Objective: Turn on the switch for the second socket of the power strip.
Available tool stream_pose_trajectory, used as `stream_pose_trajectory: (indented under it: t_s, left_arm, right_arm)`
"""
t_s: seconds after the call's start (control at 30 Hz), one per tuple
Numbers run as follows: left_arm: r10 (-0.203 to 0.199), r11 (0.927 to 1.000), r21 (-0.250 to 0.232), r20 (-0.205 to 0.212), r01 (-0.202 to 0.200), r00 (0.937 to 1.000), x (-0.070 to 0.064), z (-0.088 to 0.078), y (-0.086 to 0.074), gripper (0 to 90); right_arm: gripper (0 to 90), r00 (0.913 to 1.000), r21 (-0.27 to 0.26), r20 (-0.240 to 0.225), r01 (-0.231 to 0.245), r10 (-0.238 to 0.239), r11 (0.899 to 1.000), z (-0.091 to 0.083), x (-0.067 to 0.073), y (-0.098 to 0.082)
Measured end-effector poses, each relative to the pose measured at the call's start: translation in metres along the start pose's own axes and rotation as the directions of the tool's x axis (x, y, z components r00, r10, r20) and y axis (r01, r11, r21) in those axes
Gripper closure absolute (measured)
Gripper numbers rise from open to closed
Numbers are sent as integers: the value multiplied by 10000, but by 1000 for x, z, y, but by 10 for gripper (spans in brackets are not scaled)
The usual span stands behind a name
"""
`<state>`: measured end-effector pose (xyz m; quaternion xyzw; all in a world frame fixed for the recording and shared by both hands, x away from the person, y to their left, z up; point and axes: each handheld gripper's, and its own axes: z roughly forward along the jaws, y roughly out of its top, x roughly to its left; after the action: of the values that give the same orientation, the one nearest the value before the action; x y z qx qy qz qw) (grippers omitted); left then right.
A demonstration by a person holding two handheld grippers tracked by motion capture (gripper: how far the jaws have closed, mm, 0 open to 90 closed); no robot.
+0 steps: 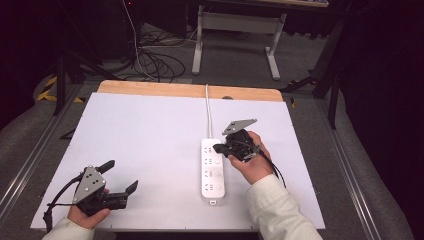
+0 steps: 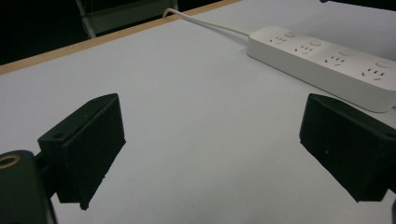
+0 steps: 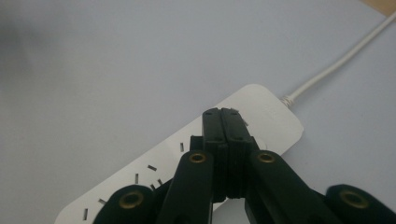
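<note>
A white power strip (image 1: 212, 170) lies lengthwise on the white table sheet, right of centre, its white cable (image 1: 207, 112) running to the far edge. My right gripper (image 1: 218, 148) is shut with nothing between its jaws; its tip sits over the strip's far end, touching or just above it. In the right gripper view the closed jaws of that gripper (image 3: 223, 113) cover the far part of the strip (image 3: 261, 112). My left gripper (image 1: 121, 176) rests open near the front left corner, empty. In the left gripper view the strip (image 2: 322, 60) lies well beyond the open jaws.
The white sheet (image 1: 150, 145) covers a wooden table (image 1: 150, 88). Beyond the far edge are floor cables (image 1: 155, 62) and a grey table frame (image 1: 235, 30). Metal rails (image 1: 30, 160) run along both sides.
</note>
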<state>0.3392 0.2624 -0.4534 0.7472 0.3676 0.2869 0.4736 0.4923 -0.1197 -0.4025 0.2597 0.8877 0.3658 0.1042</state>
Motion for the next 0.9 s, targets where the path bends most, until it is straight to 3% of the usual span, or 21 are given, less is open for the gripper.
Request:
stream_pose_trajectory:
  t_s: [0.4,0.9]
  left_arm:
    - [-3,10000,13,24,3,10000,0,0,0,71]
    - [30,10000,23,-1,-30,10000,0,0,0,71]
  right_arm:
    - [900,9999,1039,66,104,-111,9945,14,1,-1]
    - [900,9998,2094,145,107,-140,9778,29,1,-7]
